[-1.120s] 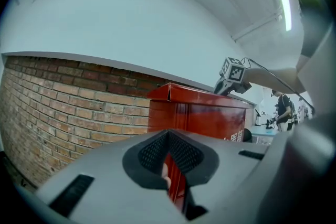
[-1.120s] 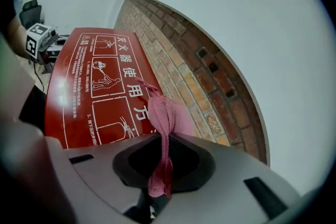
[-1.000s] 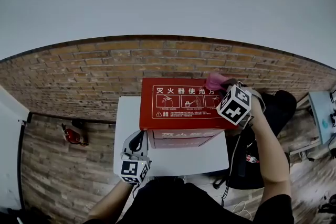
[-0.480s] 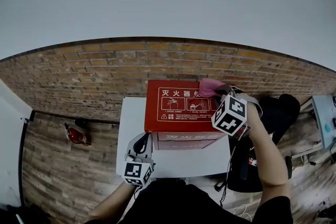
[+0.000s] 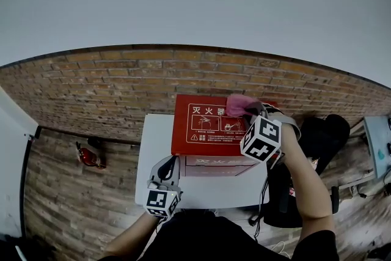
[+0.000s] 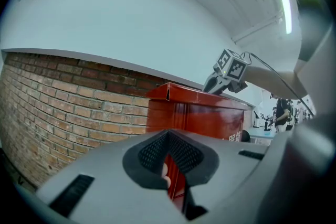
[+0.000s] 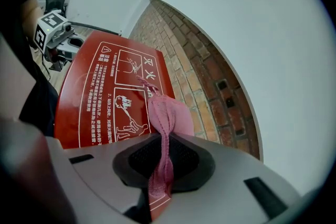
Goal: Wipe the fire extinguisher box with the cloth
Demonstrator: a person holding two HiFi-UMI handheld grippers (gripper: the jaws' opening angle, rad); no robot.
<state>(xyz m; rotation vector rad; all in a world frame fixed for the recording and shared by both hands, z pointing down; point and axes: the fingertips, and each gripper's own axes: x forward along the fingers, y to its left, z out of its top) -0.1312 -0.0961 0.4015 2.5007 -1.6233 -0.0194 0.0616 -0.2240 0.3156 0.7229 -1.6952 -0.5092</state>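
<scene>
Two claws out, one wiping the box lid.
Right claw (image 7: 163, 157) is pinching the pink cloth (image 7: 167, 113) in a narrow grip and tilting down, so the wad is pressing on the far edge of the red box (image 5: 204, 134) on the white desk (image 5: 153, 150). Left claw (image 6: 170, 160) is idling shut and empty beside the box, out of the way.

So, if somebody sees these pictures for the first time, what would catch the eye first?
The bright red fire extinguisher box on the white table, before a brick wall, stands out first. Next comes the pink cloth, pinched in the right tongs and lying on the far edge of the box's top. The left tongs are shut, low beside the box's front left corner.
</scene>
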